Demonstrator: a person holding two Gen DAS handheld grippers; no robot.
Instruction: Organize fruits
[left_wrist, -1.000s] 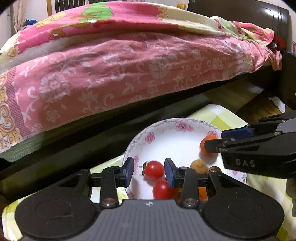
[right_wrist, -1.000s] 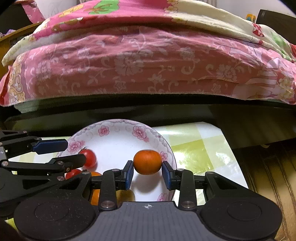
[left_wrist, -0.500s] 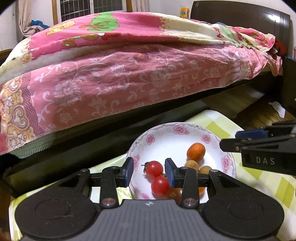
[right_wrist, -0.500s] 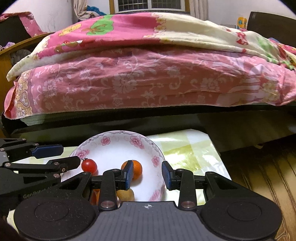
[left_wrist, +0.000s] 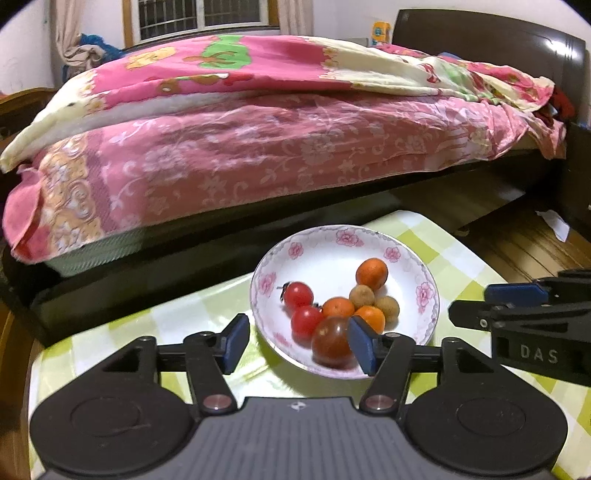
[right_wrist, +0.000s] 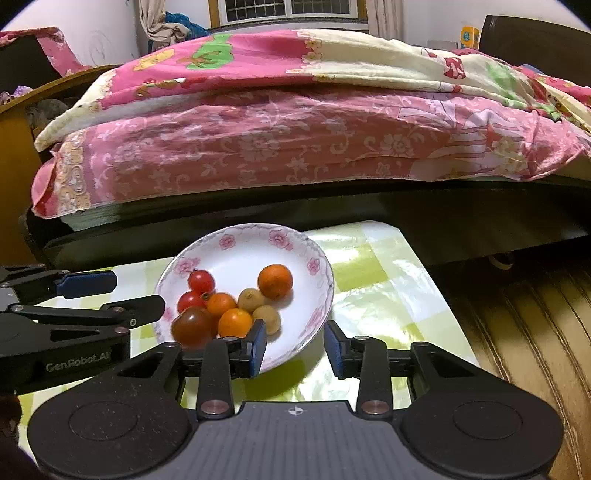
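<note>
While the fruits sit gathered in the white floral bowl (left_wrist: 345, 243), they show as a tight cluster: two red cherry tomatoes (left_wrist: 298, 294), three small oranges (left_wrist: 372, 273), two tan round fruits (left_wrist: 362, 296) and one larger dark red tomato (left_wrist: 331, 341), most touching one another toward the bowl's near side. The bowl stands on a tabletop (right_wrist: 373, 284) covered in a green-and-white checked cloth, near its far edge, just in front of the bed (right_wrist: 295, 140) with its pink quilt. In the right wrist view, bare cloth lies to the right of the bowl, then the tabletop edge and wooden floor (right_wrist: 524, 314).

Both grippers point down toward the bowl from its near side. The left gripper (left_wrist: 297, 341) has its fingers opening, wide apart, gripping nothing. The right gripper (right_wrist: 295, 345) has its fingers opening too, with a smaller gap over the bowl's near rim, and they grip nothing.
</note>
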